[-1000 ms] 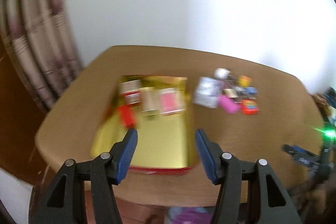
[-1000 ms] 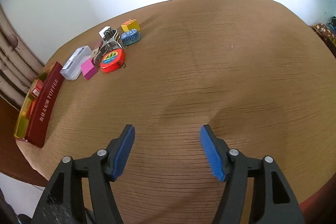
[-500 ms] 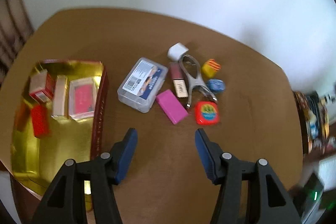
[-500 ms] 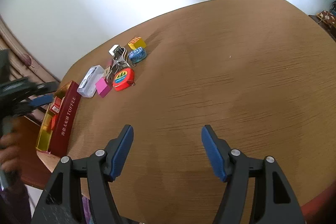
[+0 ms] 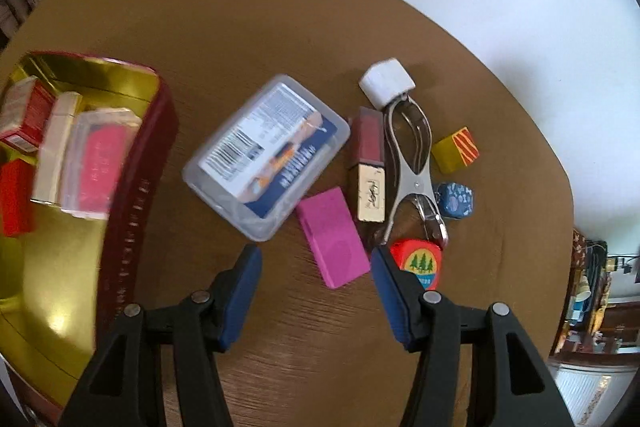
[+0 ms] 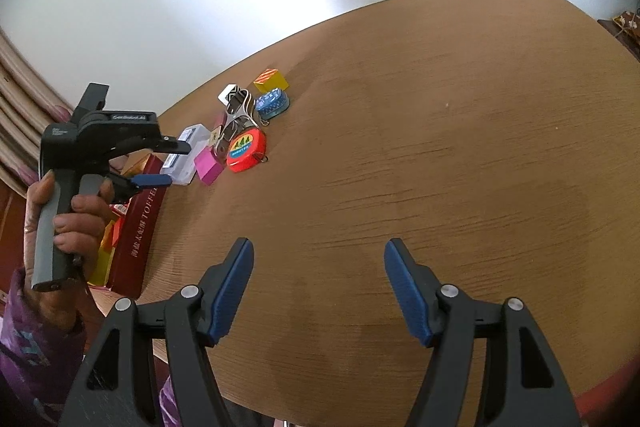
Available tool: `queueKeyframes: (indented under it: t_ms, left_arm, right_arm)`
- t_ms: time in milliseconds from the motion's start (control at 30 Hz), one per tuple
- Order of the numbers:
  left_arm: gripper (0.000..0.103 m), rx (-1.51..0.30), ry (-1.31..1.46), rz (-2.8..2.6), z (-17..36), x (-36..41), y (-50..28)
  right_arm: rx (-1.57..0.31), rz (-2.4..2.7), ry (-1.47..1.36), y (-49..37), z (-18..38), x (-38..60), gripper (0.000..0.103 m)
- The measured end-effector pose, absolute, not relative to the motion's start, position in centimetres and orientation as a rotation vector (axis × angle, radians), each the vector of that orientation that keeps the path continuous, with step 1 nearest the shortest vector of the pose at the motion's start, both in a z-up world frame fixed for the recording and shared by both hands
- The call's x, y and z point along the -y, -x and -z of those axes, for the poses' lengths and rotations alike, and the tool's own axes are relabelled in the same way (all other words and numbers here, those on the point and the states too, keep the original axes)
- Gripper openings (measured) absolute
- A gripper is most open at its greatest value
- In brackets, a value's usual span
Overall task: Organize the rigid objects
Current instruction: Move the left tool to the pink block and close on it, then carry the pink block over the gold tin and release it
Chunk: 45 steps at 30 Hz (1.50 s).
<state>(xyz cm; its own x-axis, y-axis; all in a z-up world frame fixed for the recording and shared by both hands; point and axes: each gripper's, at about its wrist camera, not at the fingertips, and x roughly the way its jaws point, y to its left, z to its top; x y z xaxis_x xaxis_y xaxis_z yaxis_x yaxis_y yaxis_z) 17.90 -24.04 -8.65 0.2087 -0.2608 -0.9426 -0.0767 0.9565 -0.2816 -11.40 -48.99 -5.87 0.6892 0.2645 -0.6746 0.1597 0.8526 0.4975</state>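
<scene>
Gold tin (image 5: 72,267): sitting at nine o'clock on the table (image 5: 240,7), part-filled. Clear plastic case (image 5: 266,155): lying at centre, rigid, likely slick; you are best pinching its long sides. Pink block (image 5: 334,237): lying between your left gripper's (image 5: 316,267) parted, empty jaws (light and stiff, by my reckoning; take its narrow flanks). Red tape measure (image 5: 418,263): sitting at four o'clock. Your right gripper (image 6: 318,263) is hovering, spread and empty.
</scene>
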Motion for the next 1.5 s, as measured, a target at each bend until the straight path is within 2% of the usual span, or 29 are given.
queueKeyframes:
  t_ms: [600,667,700,867,1200,1367,1500]
  left_arm:
    - [0.057,-1.393,0.321,0.039,12.1,25.5,-20.5]
    - [0.046,-1.386,0.304,0.027,12.1,25.4,-20.4]
    - [0.034,-1.384,0.300,0.018,12.1,25.3,-20.4]
    - [0.032,-1.364,0.240,0.028,12.6,25.8,-20.1]
    - [0.032,-1.293,0.197,0.202,8.5,25.0,-12.1]
    - [0.032,-1.240,0.213,0.208,5.7,21.0,-7.3]
    - [0.032,-1.191,0.234,0.130,3.3,14.7,-5.2]
  right_arm:
    - [-0.829,-0.070,-0.599,11.3,6.0,49.3,0.069]
    - [-0.828,-0.070,-0.605,11.4,6.0,49.4,0.070]
    - [-0.829,-0.069,-0.607,11.3,6.1,49.5,0.071]
    - [-0.834,-0.063,-0.623,11.4,6.3,49.9,0.072]
    - [-0.819,-0.056,-0.597,11.5,5.6,49.9,0.072]
    - [-0.820,-0.052,-0.553,11.6,5.6,48.9,0.072]
    - [-0.814,-0.045,-0.524,11.7,5.2,48.1,0.072]
